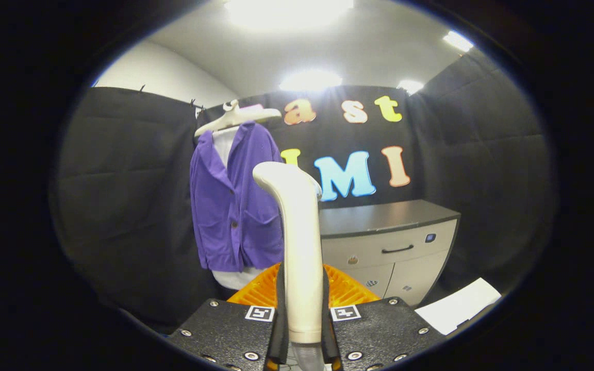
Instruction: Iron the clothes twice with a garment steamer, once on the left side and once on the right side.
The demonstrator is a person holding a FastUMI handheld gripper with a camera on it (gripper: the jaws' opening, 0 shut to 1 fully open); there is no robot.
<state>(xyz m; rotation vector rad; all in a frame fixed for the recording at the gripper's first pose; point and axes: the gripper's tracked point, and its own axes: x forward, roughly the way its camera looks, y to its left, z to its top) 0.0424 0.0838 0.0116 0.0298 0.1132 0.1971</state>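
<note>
Between the tongs sits the garment steamer, clamped by its handle from both sides and standing upright, head bent toward the purple jacket. That jacket hangs on a pale hanger against the booth wall, just beyond the steamer. An orange basket sits right behind the fingers, contents hidden. Off to the side there's a grey cabinet, drawers closed.
</note>
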